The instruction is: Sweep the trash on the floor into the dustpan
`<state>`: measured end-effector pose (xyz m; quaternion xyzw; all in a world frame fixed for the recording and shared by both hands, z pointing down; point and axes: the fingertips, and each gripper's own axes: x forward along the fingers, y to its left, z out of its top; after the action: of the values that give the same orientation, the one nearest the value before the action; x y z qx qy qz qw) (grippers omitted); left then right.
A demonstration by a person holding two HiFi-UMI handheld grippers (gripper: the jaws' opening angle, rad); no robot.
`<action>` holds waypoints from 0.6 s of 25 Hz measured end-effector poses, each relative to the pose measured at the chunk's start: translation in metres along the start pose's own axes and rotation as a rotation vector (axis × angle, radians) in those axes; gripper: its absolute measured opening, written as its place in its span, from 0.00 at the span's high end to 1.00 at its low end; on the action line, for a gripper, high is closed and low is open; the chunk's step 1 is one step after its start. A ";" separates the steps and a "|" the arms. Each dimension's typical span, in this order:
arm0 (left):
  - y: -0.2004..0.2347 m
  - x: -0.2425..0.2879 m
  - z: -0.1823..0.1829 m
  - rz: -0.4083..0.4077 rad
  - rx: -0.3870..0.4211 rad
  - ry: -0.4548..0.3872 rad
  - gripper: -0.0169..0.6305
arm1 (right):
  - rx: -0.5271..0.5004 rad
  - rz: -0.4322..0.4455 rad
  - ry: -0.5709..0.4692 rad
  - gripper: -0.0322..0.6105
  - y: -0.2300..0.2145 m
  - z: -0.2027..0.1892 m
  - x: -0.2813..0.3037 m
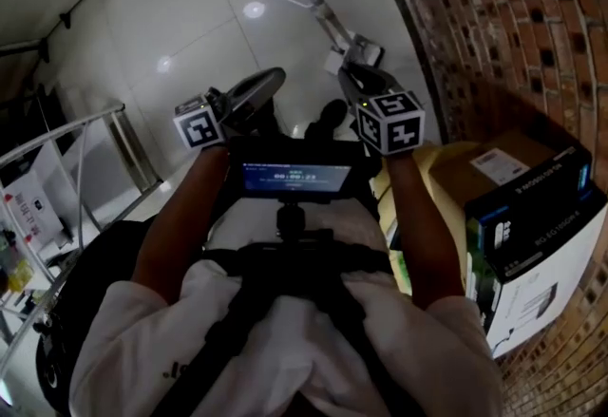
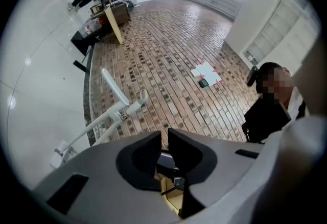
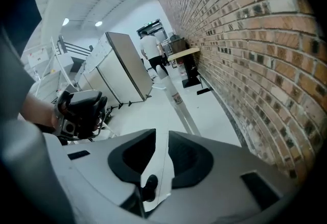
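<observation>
My left gripper (image 2: 164, 137) stands at a narrow slit with nothing in it. My right gripper (image 3: 162, 139) is just as narrow, and only floor shows through its gap. Just ahead are two white handles (image 2: 115, 115), which I take for the broom and dustpan set. They stand on the white floor (image 1: 190, 16) at its edge under the brick wall (image 3: 265, 65) and lean on the brick. I can pick out no trash on the floor. A small patch of white and red sheets (image 2: 206, 74) shows on the brick. I judge this to be the pick-up step, so next I'd spread the jaws and close one gripper on a handle. The sticker on the handle, my chest screen (image 1: 290, 180) and the print on the boxes (image 1: 532, 216) by the wall are all too small to read.
</observation>
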<state>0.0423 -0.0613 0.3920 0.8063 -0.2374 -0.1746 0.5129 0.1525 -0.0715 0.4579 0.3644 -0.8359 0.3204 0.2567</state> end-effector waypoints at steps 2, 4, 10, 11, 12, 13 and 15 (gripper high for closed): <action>-0.004 -0.002 0.000 -0.014 0.026 0.036 0.94 | 0.000 -0.017 0.000 0.89 0.004 0.004 0.001; -0.011 -0.006 -0.001 -0.039 0.068 0.073 0.94 | 0.009 -0.041 -0.006 0.94 0.010 0.006 -0.003; -0.030 -0.047 -0.021 -0.018 0.128 0.141 0.95 | 0.021 -0.088 -0.044 0.95 0.044 -0.003 -0.027; -0.032 -0.054 -0.021 -0.014 0.133 0.147 0.95 | 0.022 -0.092 -0.048 0.95 0.050 -0.004 -0.028; -0.035 -0.061 -0.021 -0.014 0.142 0.152 0.95 | 0.020 -0.097 -0.051 0.95 0.056 -0.004 -0.030; -0.037 -0.067 -0.020 -0.016 0.152 0.153 0.95 | 0.018 -0.103 -0.054 0.95 0.062 -0.005 -0.031; -0.041 -0.081 -0.019 -0.017 0.169 0.154 0.95 | 0.014 -0.113 -0.060 0.95 0.074 -0.006 -0.034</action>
<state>-0.0061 0.0128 0.3650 0.8597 -0.2043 -0.0960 0.4582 0.1168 -0.0126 0.4140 0.4223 -0.8191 0.3002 0.2464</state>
